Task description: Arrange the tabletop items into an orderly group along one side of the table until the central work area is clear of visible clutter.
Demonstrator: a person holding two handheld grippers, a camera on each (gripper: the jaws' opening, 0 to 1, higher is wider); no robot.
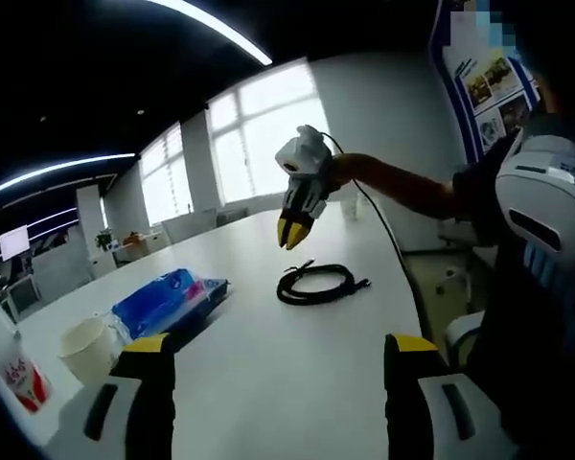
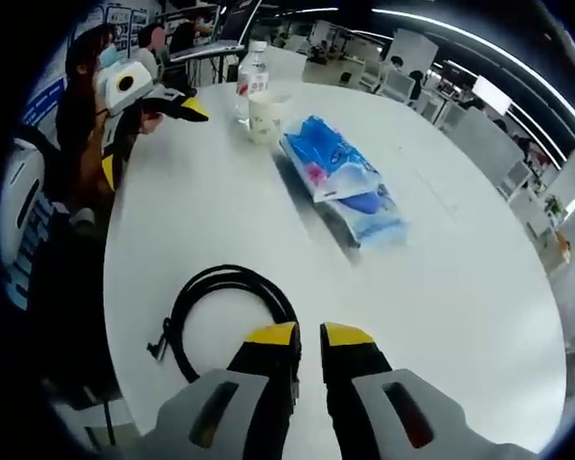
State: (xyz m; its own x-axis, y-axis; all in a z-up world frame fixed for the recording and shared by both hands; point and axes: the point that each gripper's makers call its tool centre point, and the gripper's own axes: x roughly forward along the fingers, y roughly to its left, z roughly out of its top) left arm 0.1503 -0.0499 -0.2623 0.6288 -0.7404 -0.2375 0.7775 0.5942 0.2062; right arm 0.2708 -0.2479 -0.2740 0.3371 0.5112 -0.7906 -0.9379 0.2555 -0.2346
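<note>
Coiled black cable [image 2: 225, 307] lying flat mid-table; blue tissue pack [image 2: 340, 177], white paper cup [image 2: 265, 117], bottle [image 2: 252, 75] grouped apart.

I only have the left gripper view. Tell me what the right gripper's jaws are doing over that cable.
Observer: The right gripper has its jaws closed on nothing. In the right gripper view, the black cable lies coiled on the table just left of its tips.
Operator: Now report on the bottle that my frame's edge cuts off.
Observer: The bottle stands upright with a white cap, close behind the paper cup.
</note>
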